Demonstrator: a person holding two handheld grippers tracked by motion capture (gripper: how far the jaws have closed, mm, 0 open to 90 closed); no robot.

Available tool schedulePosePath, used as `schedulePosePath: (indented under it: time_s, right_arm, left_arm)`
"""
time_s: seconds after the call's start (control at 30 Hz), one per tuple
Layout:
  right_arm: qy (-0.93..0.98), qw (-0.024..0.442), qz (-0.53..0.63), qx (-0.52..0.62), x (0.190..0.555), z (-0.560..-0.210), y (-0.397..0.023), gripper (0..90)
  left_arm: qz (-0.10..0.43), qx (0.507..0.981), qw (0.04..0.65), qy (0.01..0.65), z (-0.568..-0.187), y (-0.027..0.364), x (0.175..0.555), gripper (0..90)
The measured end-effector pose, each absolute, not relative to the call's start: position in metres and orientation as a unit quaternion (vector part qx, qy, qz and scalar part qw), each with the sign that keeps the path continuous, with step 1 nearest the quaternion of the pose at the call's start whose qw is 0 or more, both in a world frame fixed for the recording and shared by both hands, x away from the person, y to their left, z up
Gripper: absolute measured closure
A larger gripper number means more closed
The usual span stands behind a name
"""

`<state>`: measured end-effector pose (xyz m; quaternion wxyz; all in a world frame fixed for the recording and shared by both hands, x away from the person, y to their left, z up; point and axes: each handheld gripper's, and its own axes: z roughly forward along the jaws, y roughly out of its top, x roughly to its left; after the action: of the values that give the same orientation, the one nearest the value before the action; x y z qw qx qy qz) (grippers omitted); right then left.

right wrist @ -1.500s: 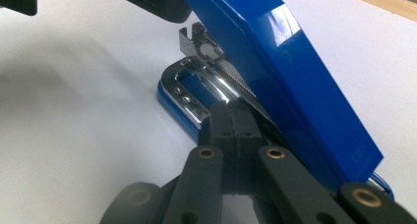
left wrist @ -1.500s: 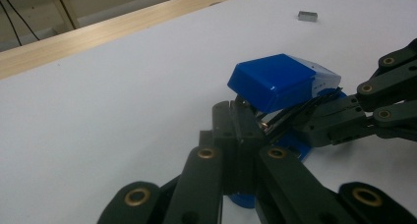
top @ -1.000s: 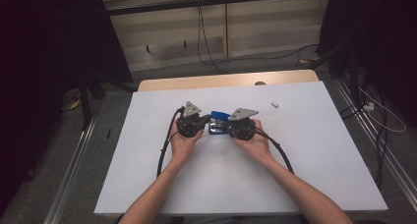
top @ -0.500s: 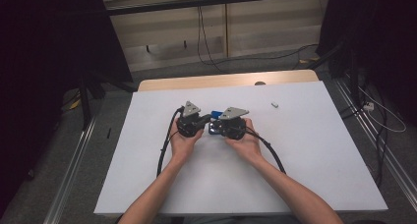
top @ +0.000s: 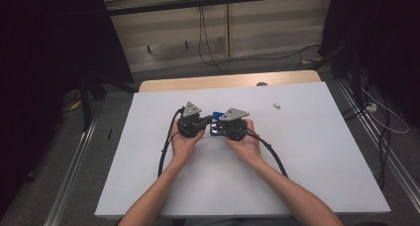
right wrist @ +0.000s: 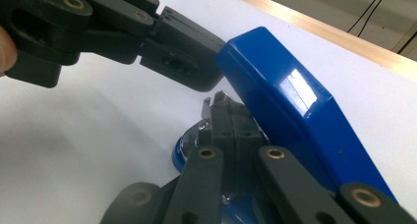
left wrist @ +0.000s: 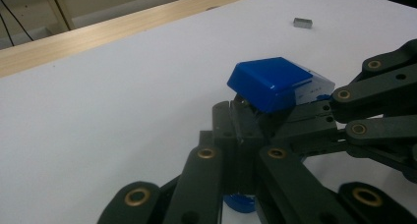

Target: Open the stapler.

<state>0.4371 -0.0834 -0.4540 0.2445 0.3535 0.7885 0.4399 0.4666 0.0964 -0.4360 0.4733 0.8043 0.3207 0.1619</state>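
Note:
A blue stapler [top: 216, 115] sits between my two grippers at the middle of the white table [top: 307, 156]. In the left gripper view its glossy blue top [left wrist: 270, 81] is tilted up over my left gripper [left wrist: 242, 115], whose jaws are shut with their tips under that top. The right gripper's fingers [left wrist: 314, 111] reach in from the right and touch the same piece. In the right gripper view my right gripper [right wrist: 227, 111] is shut on the stapler's inner part, beside the raised blue top [right wrist: 295, 106] and above the blue base [right wrist: 183, 153]. The left gripper's fingers [right wrist: 187, 62] press against the top's end.
A small grey metal block [top: 277, 105] lies on the table to the far right of the grippers, also seen as the grey block [left wrist: 302, 22]. A wooden strip [top: 228, 81] edges the table's far side. Black cables [top: 166, 146] trail from both grippers toward the near edge.
The right gripper has moved left toward the left gripper, so the two hands now sit closer together around the stapler. The left hand has barely moved.

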Motion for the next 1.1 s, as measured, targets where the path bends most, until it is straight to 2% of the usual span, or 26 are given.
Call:
schedulePosePath:
  time_s: [0.37,1.1]
  right_arm:
    - [0.786,0.254,0.44,0.352,0.436,-0.455,-0.084,90.0]
    - [0.772,0.257,0.452,0.365,0.438,-0.452,-0.088,90.0]
  left_arm:
    - [0.16,0.8,0.472,0.333,-0.437,0.098,0.469,90.0]
    - [0.162,0.817,0.459,0.309,-0.441,0.087,0.47,90.0]
